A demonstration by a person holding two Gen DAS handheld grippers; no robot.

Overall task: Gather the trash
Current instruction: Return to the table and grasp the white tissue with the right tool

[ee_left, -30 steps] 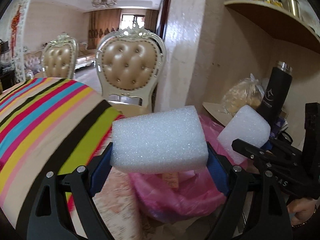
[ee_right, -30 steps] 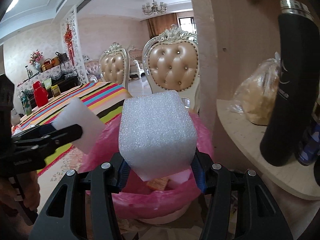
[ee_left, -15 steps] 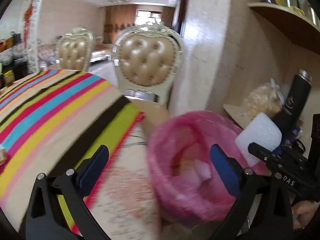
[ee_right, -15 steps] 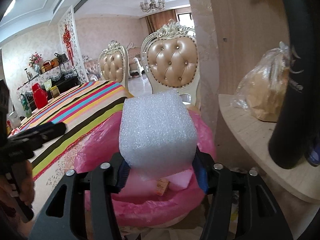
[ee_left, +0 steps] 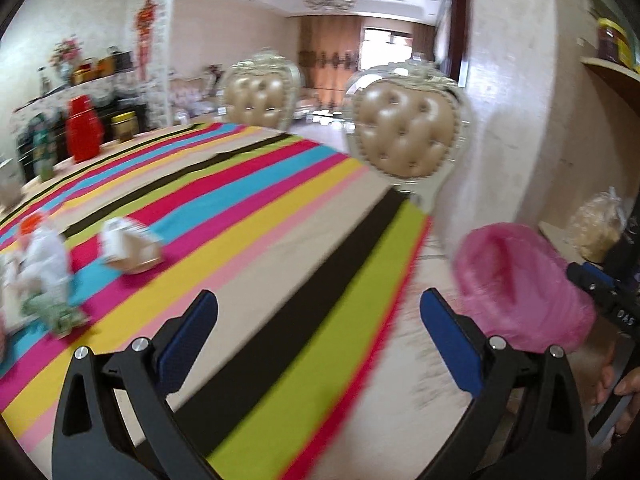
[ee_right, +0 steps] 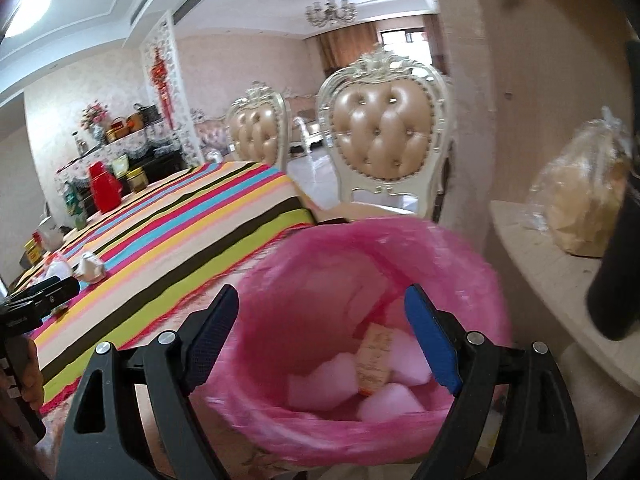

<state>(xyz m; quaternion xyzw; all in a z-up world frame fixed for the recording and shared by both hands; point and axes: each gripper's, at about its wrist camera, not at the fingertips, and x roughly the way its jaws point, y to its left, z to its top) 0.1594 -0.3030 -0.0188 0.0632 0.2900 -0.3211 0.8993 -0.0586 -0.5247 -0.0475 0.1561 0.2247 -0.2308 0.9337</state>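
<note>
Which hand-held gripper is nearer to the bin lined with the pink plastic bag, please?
The right. The right hand-held gripper hangs open directly above the pink-bagged bin. The left hand-held gripper is off to the side, over the striped tablecloth.

The right gripper (ee_right: 320,328), jaws just opened and empty, hovers over the pink-lined bin (ee_right: 304,280) holding foam blocks (ee_right: 324,384).
</note>
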